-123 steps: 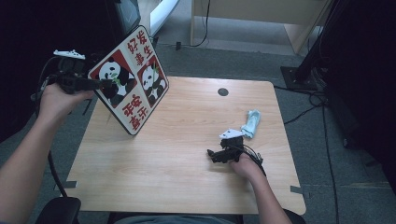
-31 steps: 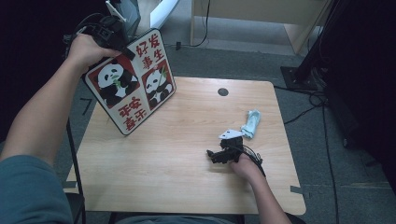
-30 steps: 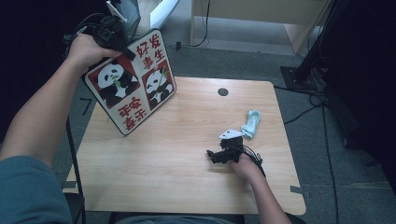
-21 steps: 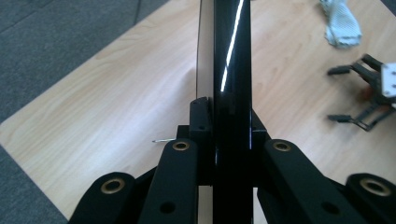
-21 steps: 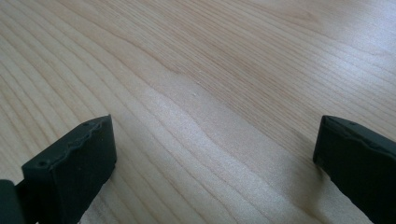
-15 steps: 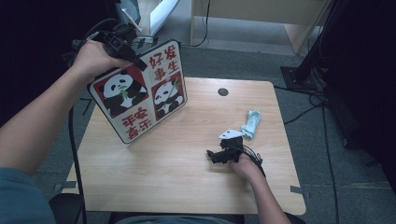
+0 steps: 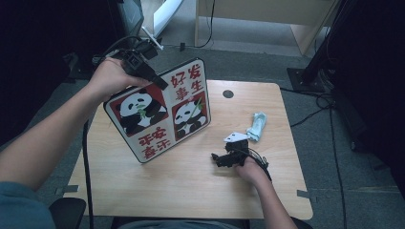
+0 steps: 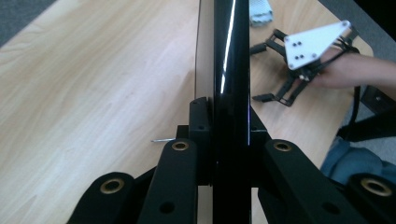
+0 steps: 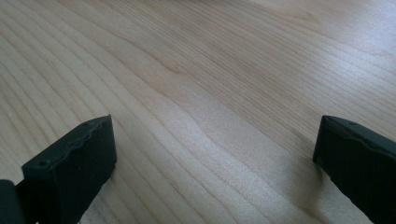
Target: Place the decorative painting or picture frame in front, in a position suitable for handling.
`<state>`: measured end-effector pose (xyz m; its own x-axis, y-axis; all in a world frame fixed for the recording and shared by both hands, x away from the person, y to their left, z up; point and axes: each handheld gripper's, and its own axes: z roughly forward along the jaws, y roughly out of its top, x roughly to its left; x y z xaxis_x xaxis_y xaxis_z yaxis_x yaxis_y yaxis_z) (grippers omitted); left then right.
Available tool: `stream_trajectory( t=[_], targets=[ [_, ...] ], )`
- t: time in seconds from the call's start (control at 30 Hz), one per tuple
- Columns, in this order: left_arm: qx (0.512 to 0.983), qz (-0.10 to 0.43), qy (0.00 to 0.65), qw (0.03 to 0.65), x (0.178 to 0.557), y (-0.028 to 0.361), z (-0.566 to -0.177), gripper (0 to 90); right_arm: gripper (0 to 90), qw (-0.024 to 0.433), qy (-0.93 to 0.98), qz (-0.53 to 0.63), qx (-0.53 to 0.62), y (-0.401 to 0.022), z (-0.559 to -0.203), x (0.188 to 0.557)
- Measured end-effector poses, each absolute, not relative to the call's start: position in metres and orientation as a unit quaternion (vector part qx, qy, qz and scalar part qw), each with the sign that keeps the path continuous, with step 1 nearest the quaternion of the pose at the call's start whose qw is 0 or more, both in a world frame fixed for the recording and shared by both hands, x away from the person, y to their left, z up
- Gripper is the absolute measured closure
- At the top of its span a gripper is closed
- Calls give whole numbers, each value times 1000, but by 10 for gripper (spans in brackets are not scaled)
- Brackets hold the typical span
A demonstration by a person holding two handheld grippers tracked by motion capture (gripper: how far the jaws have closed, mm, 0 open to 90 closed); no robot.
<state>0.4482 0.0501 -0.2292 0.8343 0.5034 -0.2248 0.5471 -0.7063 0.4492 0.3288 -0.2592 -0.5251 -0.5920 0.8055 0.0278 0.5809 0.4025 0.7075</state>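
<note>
A flat board (image 7: pixel 162 112) with two pandas and red characters hangs tilted over the left half of the wooden table (image 7: pixel 191 191). My left gripper (image 7: pixel 160 83) is shut on the board's top edge. In the left gripper view the board (image 8: pixel 229 56) is edge-on, pinched between both jaws of my left gripper (image 8: pixel 226 140). My right gripper (image 7: pixel 219 160) rests on the table right of centre, jaws wide open with nothing between them. Bare wood lies under my right gripper (image 9: pixel 215 158) in the right gripper view, and the left gripper view catches that right gripper (image 8: pixel 280 91) farther off.
A crumpled pale blue packet (image 7: pixel 257 126) lies on the table just beyond my right hand; its edge (image 8: pixel 260 9) also appears at the top of the left gripper view. A round cable hole (image 7: pixel 228 94) sits near the far edge. Cables and dark stands crowd the floor at the right.
My left gripper has carried the panda board rightward from the table's left corner to over the table, turning it to face the camera more. The right gripper has stayed put.
</note>
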Motion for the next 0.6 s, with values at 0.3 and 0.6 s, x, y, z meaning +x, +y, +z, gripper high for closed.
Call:
stream_trajectory(
  t=[0.3, 0.6],
  targets=[
    [927, -63, 275, 248, 435, 32, -237, 811, 0, 162, 822, 348, 422, -259, -525, 329],
    [919, -70, 298, 248, 440, 34, -241, 806, 0, 162, 822, 348, 421, -259, -525, 329]
  ],
)
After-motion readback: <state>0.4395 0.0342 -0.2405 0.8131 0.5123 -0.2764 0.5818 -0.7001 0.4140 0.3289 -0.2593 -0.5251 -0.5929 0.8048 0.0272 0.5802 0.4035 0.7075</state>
